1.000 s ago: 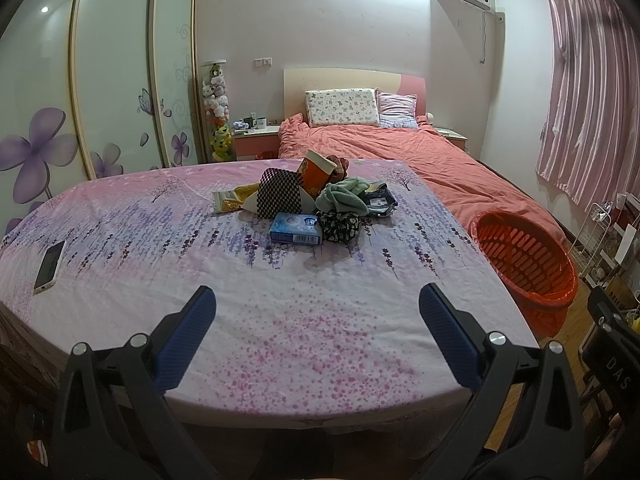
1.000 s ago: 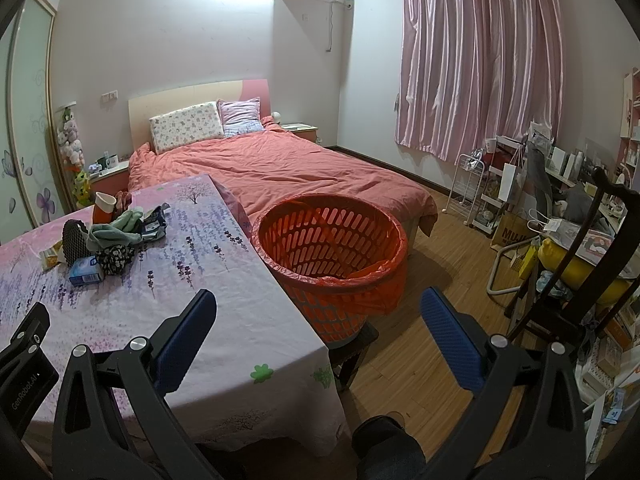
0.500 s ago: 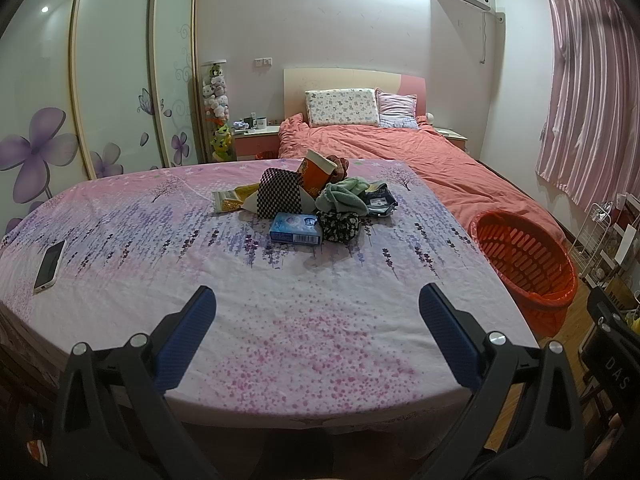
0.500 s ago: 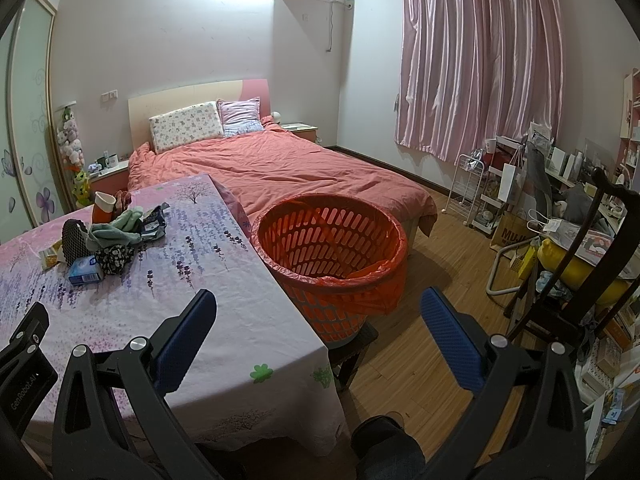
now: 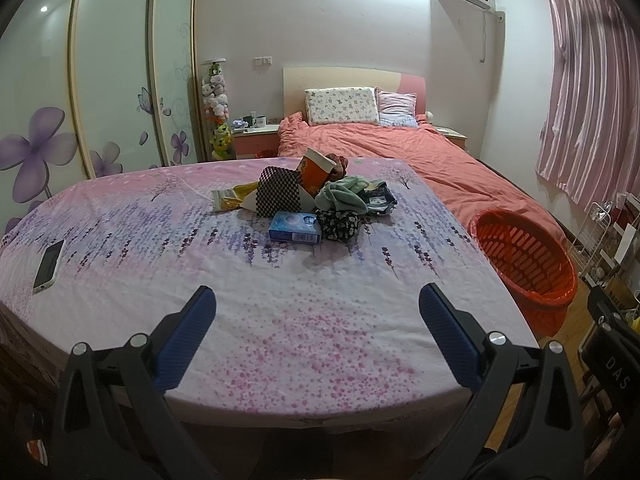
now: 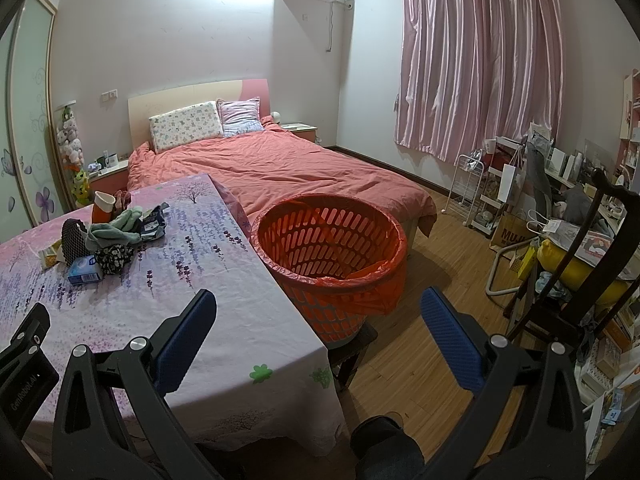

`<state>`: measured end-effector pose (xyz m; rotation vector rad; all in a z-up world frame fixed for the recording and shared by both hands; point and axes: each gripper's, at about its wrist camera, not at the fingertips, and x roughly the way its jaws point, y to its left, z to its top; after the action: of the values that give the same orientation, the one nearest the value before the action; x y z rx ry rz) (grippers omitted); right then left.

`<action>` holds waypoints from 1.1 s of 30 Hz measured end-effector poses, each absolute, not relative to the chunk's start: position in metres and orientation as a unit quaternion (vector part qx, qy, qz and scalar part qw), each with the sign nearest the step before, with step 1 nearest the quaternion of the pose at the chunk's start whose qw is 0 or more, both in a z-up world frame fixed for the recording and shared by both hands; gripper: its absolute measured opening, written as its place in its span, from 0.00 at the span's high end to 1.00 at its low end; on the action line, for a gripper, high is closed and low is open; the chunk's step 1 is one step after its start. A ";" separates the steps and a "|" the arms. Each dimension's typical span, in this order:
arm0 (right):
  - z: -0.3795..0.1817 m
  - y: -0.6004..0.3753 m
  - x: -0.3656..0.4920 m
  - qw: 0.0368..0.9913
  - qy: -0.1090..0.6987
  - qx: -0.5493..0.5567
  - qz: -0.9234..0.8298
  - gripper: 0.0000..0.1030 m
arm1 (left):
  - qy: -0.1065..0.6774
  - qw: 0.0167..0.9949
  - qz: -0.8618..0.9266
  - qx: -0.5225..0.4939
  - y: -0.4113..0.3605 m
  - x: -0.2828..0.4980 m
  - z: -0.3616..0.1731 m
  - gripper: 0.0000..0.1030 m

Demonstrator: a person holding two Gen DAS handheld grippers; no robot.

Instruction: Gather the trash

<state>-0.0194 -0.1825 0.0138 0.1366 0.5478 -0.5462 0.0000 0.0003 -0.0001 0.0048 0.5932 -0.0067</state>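
nothing moved: both grippers, left gripper (image 5: 316, 312) and right gripper (image 6: 318, 314), gape empty.

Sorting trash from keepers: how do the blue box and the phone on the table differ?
The blue box lies against the pile mid-table, touching the dark floral bundle; the phone lies alone near the left edge. The box is blue, thick and printed; the phone is thin with a dark screen. Both lie flat on the tablecloth.

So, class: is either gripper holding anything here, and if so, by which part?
Nothing is held. The left gripper and right gripper are both open and empty, short of the trash pile.
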 end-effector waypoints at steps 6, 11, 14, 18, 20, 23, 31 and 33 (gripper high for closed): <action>0.014 -0.182 -0.019 0.924 0.267 0.066 -0.266 0.02 | 0.293 0.956 -0.004 0.002 0.000 -0.001 0.000 0.04; 0.013 -0.182 -0.019 0.924 0.268 0.066 -0.266 0.02 | 0.294 0.956 -0.003 0.002 -0.001 -0.004 -0.002 0.04; 0.013 -0.182 -0.019 0.924 0.267 0.066 -0.266 0.02 | 0.294 0.956 -0.003 0.002 -0.006 -0.002 -0.001 0.04; 0.013 -0.182 -0.019 0.924 0.268 0.066 -0.266 0.02 | 0.294 0.956 -0.003 0.002 -0.007 -0.002 -0.001 0.04; 0.013 -0.182 -0.018 0.924 0.268 0.065 -0.267 0.02 | 0.295 0.956 -0.004 0.002 -0.007 -0.002 -0.001 0.04; 0.013 -0.182 -0.018 0.924 0.268 0.066 -0.266 0.02 | 0.295 0.956 -0.004 0.002 -0.007 -0.003 -0.001 0.04; 0.011 -0.182 -0.017 0.923 0.269 0.065 -0.267 0.02 | 0.298 0.954 -0.004 0.001 -0.004 -0.005 -0.007 0.04; 0.011 -0.183 -0.017 0.923 0.269 0.066 -0.268 0.02 | 0.300 0.954 -0.004 0.000 -0.004 -0.005 -0.009 0.04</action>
<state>-0.0173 -0.1827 0.0108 0.1349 0.5529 -0.5493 -0.0050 -0.0040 -0.0090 -0.0001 0.6103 -0.0091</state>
